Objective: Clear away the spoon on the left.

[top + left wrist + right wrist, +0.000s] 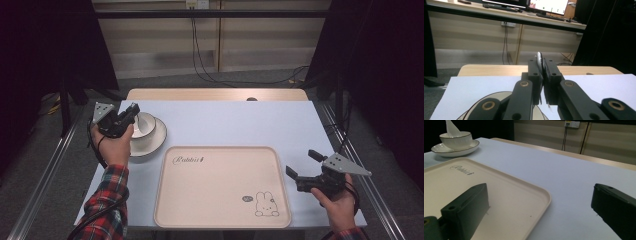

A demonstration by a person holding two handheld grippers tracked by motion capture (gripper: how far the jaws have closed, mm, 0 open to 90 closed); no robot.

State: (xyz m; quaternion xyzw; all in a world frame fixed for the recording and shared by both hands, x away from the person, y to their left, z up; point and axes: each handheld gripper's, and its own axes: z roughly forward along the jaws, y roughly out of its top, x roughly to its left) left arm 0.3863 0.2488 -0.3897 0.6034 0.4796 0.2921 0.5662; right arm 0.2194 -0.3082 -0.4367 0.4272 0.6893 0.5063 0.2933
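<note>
Left gripper (131, 111) is clamped on bowl (145, 125) rim; tray (222, 220) lies right, nearer the wide-open right gripper (302, 164).

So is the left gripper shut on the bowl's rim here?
Yes, shut on it. In the left gripper view, the left gripper has its jaws pinching the thin white rim of the bowl.

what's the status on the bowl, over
Left gripper shut on bowl rim, above saucer. Right gripper open beside tray. Nothing in the way.
</note>
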